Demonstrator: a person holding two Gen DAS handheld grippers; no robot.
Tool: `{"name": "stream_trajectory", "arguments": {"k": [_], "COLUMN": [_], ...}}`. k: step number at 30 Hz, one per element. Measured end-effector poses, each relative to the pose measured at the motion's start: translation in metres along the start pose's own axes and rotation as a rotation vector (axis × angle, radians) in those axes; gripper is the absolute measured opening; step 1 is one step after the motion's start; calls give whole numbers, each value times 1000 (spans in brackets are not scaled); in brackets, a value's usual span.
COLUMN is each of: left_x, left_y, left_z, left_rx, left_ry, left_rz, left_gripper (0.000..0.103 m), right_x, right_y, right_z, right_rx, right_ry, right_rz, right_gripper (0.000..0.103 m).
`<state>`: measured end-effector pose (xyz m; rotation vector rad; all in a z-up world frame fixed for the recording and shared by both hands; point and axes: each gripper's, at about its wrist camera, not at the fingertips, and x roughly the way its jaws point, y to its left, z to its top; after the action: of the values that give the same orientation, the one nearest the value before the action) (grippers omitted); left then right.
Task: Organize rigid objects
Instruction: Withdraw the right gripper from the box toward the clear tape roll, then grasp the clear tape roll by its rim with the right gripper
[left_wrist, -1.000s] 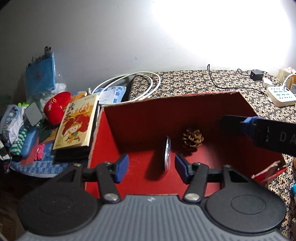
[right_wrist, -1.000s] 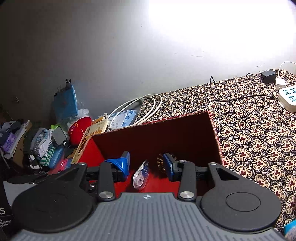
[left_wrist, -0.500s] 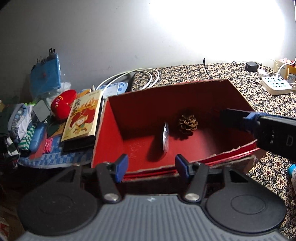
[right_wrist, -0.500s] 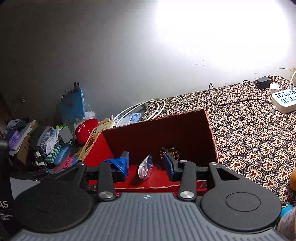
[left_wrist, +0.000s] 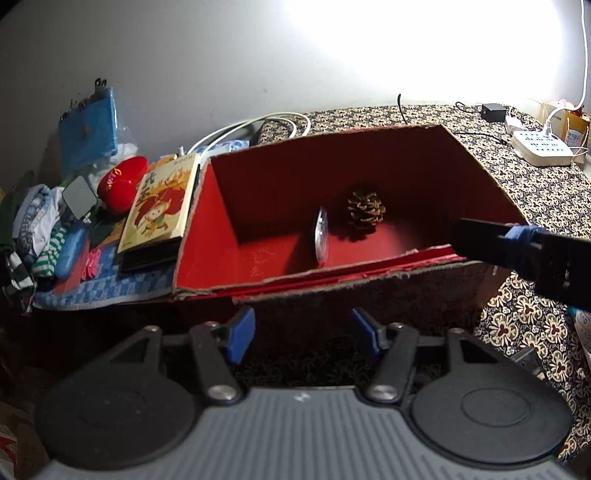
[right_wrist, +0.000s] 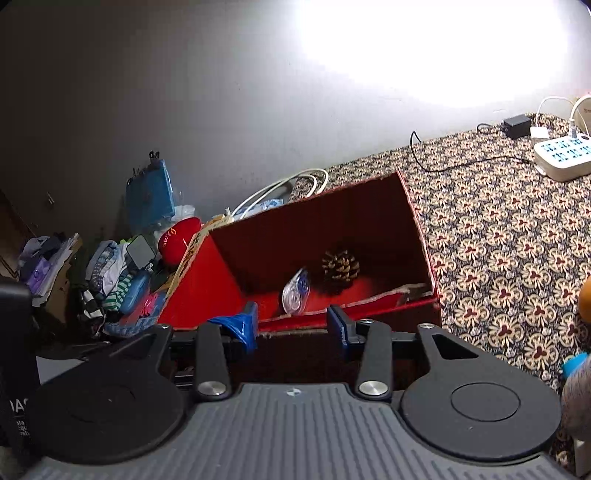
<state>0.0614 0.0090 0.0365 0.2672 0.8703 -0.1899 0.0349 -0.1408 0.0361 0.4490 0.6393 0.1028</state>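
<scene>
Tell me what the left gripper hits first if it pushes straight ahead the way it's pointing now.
Probably the near outer wall of the red box: the left gripper, jaws open and empty, sits low in front of it. The correction tape and pine cone lie inside, beyond that wall. Depth is uncertain.

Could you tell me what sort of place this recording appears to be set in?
Probably a lived-in home room, not a lab: a patterned tablecloth, a white power strip with chargers plugged in, and folded clothes heaped beside a children's book against a plain wall.

Pale grey wall with bright glare, patterned tablecloth
</scene>
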Motion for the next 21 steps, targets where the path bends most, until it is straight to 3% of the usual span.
{"name": "stream_trajectory", "arguments": {"k": [9, 21], "left_x": [8, 24], "left_y": [-6, -12], "left_z": [-21, -67], "left_rx": [15, 83], "left_ry": [29, 27], "left_rz": [-46, -237], "left_gripper": [63, 65], "right_x": [0, 17], "right_y": [-18, -43], "right_z": [-15, -52], "right_rx": [54, 125], "right_ry": [52, 222], "right_rz": [-36, -50], "right_gripper": [25, 25]}}
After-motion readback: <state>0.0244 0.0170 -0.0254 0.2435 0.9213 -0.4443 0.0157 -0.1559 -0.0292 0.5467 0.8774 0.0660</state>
